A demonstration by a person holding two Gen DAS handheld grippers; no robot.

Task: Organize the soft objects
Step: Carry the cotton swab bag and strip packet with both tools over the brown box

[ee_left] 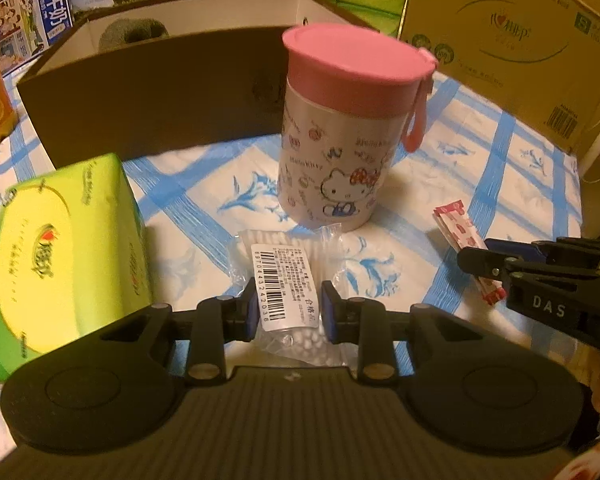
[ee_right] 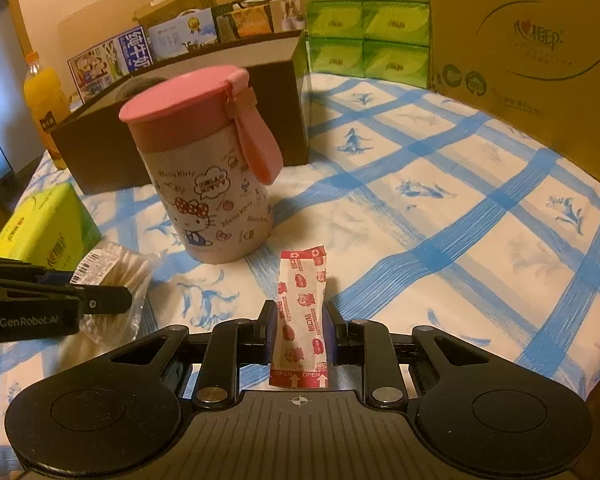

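Observation:
My left gripper (ee_left: 289, 297) is shut on a clear bag of cotton swabs (ee_left: 284, 264) with a barcode label; its blue pads press both sides of the bag, which lies on the blue-checked cloth. My right gripper (ee_right: 299, 313) is shut on a red-and-white bandage packet (ee_right: 302, 292) that stands up between its pads. In the left wrist view the right gripper (ee_left: 478, 252) sits to the right with the packet (ee_left: 456, 224) sticking out. In the right wrist view the left gripper (ee_right: 100, 290) is at the left edge, on the swab bag (ee_right: 116, 272).
A pink-lidded Hello Kitty cup (ee_left: 336, 160) stands just beyond both grippers. Behind it is an open brown box (ee_left: 160, 92) with a grey soft thing (ee_left: 132, 32) inside. A green tissue pack (ee_left: 60, 248) lies left, an orange juice bottle (ee_right: 44, 100) far left, a cardboard carton (ee_right: 532, 60) right.

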